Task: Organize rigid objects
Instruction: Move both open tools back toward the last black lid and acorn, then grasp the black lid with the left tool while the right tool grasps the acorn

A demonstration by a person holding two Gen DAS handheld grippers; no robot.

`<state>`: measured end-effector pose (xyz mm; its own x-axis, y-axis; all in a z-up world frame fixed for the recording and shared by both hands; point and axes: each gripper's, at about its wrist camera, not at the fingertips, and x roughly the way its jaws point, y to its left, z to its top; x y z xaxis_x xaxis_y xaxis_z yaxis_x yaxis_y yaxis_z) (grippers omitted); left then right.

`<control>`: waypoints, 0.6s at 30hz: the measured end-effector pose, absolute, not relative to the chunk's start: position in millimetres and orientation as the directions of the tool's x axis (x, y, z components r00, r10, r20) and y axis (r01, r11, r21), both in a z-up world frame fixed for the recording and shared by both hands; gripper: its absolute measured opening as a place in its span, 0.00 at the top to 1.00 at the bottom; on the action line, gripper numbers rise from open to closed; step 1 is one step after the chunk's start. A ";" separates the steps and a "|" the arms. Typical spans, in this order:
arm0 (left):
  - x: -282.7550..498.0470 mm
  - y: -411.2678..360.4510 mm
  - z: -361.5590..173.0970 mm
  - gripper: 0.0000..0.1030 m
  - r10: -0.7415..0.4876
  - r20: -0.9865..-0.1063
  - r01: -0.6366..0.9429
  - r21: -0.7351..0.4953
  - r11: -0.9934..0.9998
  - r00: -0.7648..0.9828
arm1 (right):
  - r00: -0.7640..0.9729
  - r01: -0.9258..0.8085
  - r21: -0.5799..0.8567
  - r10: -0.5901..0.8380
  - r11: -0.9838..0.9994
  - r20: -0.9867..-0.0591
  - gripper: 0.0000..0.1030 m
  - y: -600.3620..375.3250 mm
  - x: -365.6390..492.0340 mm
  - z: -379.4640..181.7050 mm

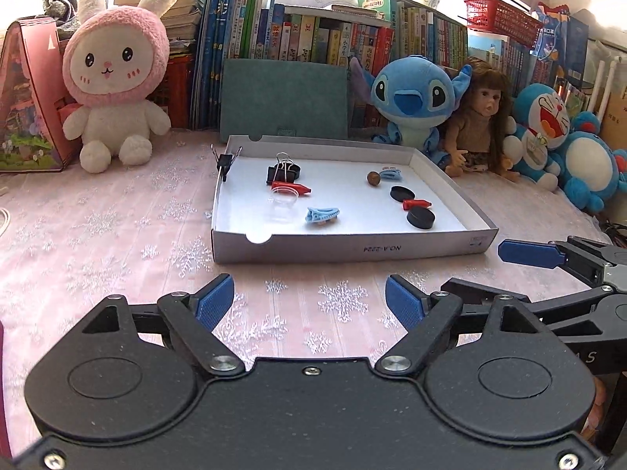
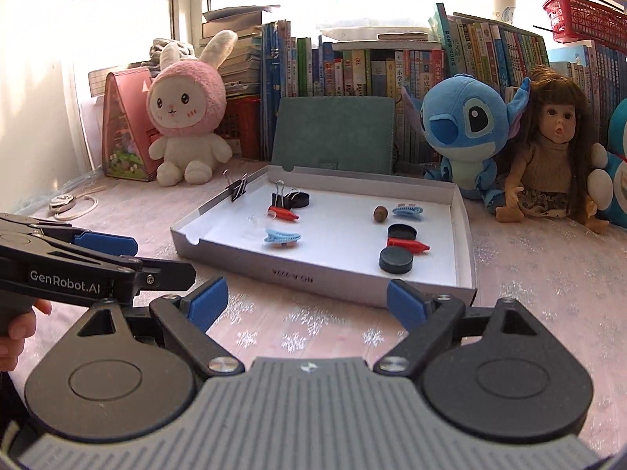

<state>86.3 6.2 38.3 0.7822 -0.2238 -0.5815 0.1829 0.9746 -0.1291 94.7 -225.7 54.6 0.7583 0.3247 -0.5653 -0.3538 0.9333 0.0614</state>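
Currently, the left gripper (image 1: 309,301) and right gripper (image 2: 307,301) are held side by side, angled down before the shallow box (image 1: 352,248). Both are spread wide and empty above the desk (image 1: 117,243).

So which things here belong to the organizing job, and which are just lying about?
Job: tray; in it binder clip, red caps, blue hair clips, black lids, clear cup, brown nut; second clip on its rim.

Lying about: bunny, blue plush, doll, books, red basket.
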 end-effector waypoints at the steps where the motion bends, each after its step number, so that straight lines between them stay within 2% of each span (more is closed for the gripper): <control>1: 80.5 7.4 36.0 0.19 -0.228 -0.579 0.183 -0.136 0.974 0.783 | 0.754 -0.362 0.059 0.329 0.930 -0.569 0.09 -225.7 89.1 52.2; 8: 50.6 8.9 18.4 0.19 -0.222 -0.583 0.200 -0.102 0.974 0.781 | 0.716 -0.424 0.049 0.368 0.904 -0.594 0.08 -223.0 59.4 38.3; 13: 45.6 11.6 3.5 0.31 -0.214 -0.611 0.203 -0.089 0.975 0.762 | 0.687 -0.472 0.026 0.386 0.881 -0.616 0.09 -212.0 47.3 28.0; 16: 46.2 12.5 -2.0 0.33 -0.230 -0.615 0.213 -0.103 0.972 0.754 | 0.674 -0.502 0.004 0.394 0.865 -0.625 0.14 -201.6 42.2 22.5; 18: 46.3 10.9 -3.2 0.38 -0.234 -0.608 0.219 -0.100 0.971 0.759 | 0.670 -0.513 -0.014 0.391 0.858 -0.631 0.19 -194.7 41.1 19.3</control>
<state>46.3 10.9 -3.2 0.7585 -0.2339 -0.6082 0.2195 0.9705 -0.0996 41.1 -194.7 19.3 0.6705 0.3906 -0.6308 -0.5132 0.8582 -0.0141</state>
